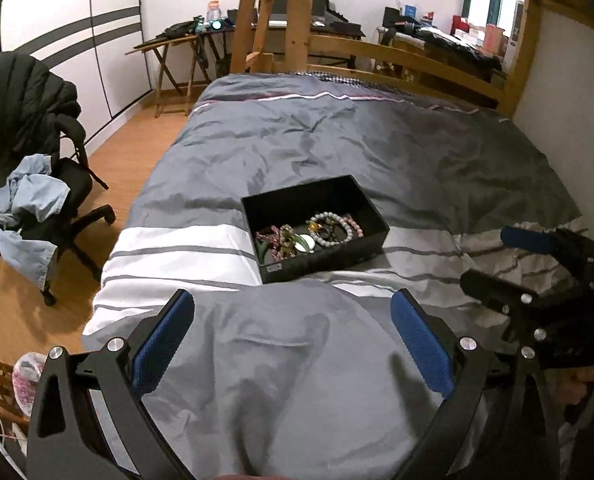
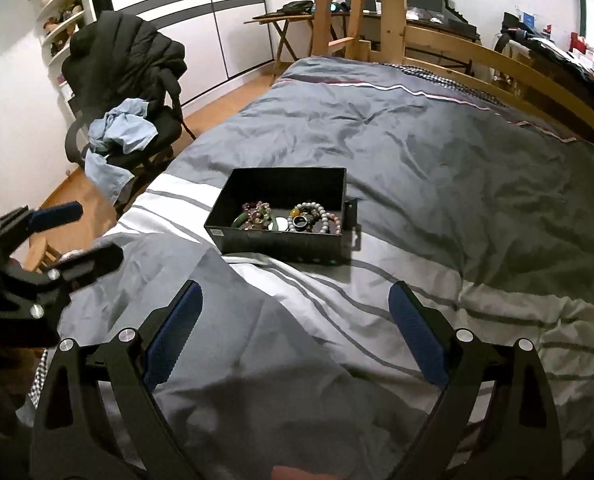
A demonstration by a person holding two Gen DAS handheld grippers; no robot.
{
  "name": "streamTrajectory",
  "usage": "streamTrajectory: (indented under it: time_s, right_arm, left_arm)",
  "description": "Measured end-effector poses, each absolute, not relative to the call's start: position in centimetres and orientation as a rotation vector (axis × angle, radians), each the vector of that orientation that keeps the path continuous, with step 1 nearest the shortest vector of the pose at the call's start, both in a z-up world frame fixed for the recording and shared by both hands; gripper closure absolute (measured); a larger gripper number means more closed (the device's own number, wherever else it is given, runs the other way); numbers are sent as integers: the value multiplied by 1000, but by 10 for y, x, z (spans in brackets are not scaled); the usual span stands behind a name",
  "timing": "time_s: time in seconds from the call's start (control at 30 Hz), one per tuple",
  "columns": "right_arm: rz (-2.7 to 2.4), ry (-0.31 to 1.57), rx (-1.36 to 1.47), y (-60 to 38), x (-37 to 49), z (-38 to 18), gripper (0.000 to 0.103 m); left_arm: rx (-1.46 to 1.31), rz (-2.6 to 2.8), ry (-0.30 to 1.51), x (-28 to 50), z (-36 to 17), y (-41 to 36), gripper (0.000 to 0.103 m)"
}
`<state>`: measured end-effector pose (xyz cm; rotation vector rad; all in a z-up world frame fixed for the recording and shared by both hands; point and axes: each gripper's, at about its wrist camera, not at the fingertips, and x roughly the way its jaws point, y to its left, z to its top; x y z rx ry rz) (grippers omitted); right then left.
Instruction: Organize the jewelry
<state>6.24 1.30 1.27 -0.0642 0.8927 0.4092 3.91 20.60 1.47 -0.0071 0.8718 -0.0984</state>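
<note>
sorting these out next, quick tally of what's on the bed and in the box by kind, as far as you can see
Black box: 1
Light bead bracelet: 1
Pink bead bracelets: at least 1, tangled
Dark ring: 1
Green bangle: 1
Open grippers above the duvet, left and right: 2
Total: at least 7; the rest of the pile is too tangled to count.

Bed [image 1: 337,140] with grey-and-white striped duvet, black jewelry box [image 1: 315,227] resting on it
</note>
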Motion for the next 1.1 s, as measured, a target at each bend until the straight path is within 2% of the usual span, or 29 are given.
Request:
streamTrajectory:
  time_s: [1.1]
  right_arm:
    - [391,927,-77,9,60,2,10]
  left_arm:
    - [28,-103,946,37,-9,188,6]
